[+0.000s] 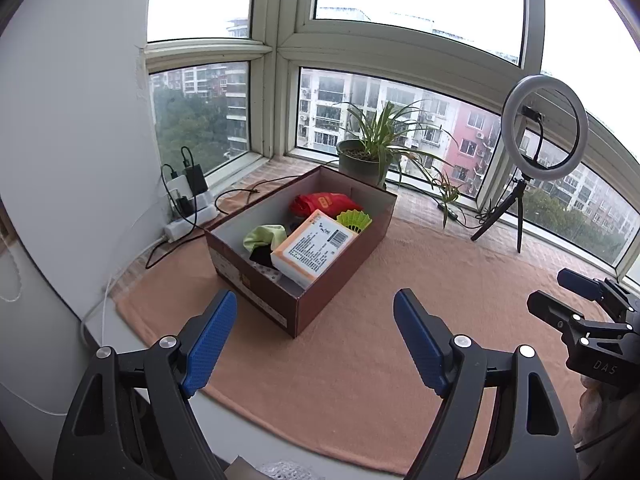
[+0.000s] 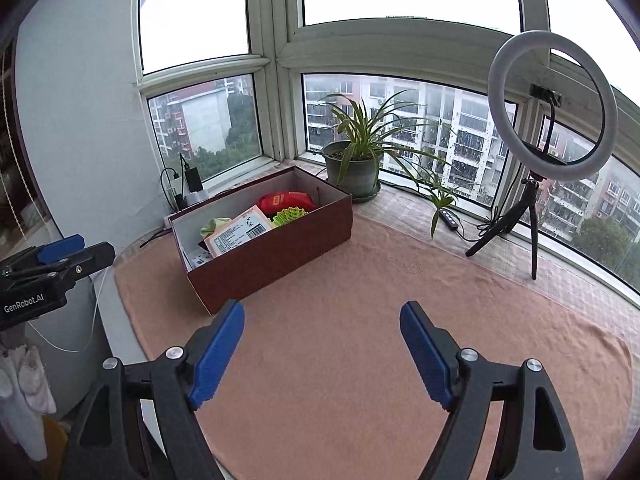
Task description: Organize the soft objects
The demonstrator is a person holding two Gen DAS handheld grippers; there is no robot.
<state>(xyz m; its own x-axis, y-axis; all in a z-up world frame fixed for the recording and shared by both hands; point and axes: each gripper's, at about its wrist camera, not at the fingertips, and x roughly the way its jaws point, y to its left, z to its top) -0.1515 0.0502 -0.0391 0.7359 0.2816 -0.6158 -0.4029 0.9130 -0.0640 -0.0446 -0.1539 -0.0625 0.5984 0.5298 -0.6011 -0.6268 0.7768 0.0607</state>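
A dark red cardboard box stands on the pinkish cloth. Inside lie a white and orange tissue pack, a red packet, a yellow-green ruffled item, a light green cloth and something black. My left gripper hovers open before the box's near corner, nothing between its blue pads. My right gripper is open and empty over bare cloth, right of the box.
A potted plant stands behind the box by the window. A ring light on a tripod is at the back right. Chargers and a power strip with cables lie at the back left by the wall.
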